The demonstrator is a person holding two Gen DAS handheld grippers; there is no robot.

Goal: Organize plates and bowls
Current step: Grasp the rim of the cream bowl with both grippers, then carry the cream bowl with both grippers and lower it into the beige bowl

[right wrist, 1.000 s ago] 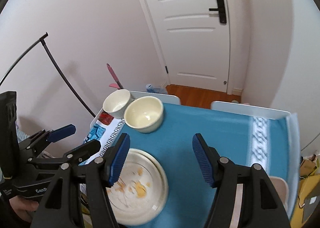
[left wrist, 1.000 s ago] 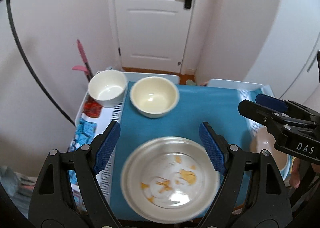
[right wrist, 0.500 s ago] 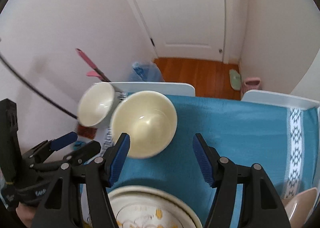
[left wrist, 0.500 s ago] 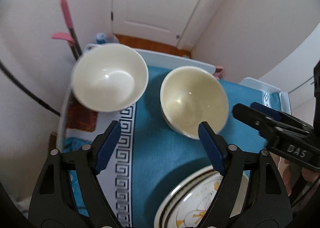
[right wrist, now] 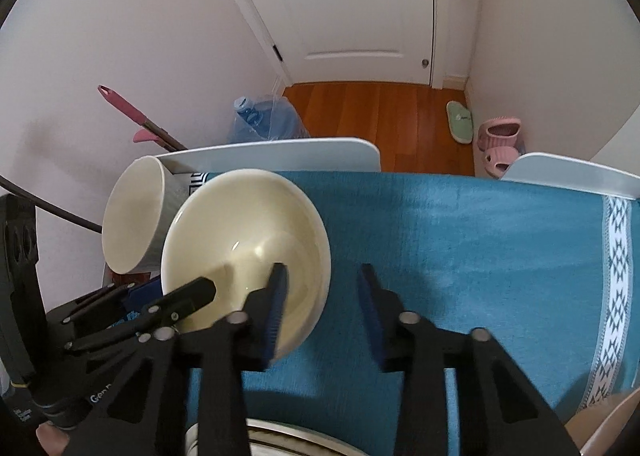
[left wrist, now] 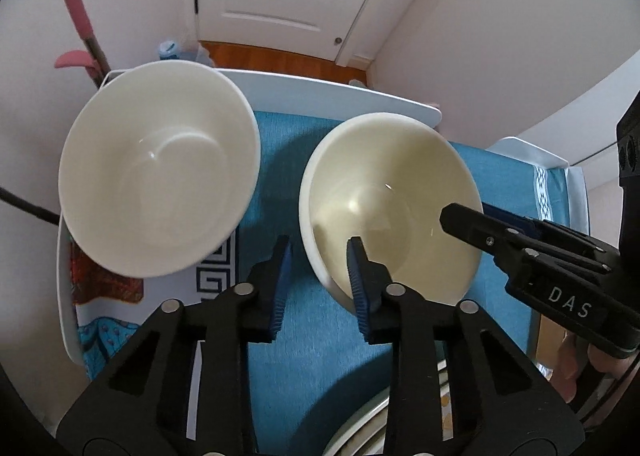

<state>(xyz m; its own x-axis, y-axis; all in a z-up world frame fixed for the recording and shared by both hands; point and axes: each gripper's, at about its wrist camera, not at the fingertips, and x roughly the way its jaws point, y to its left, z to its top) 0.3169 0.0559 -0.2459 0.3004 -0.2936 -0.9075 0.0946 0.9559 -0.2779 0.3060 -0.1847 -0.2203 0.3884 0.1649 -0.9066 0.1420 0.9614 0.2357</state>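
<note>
Two claws straddle the cream bowl (left wrist: pixel 390 204) — left claw (left wrist: pixel 320 260) at its near-left rim, right claw (right wrist: pixel 322 288) at its right rim, each parted with one finger inside, neither clamped. Just left of it sits the white bowl (left wrist: pixel 158 166) on the blue-clothed bench (right wrist: pixel 460 240).

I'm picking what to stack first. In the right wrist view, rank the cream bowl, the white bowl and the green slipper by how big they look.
1. Cream bowl, largest, though it is nearest the camera.
2. White bowl, somewhat smaller, partly hidden behind the cream one.
3. Green slipper, smallest; it lies far off on the floor.
</note>
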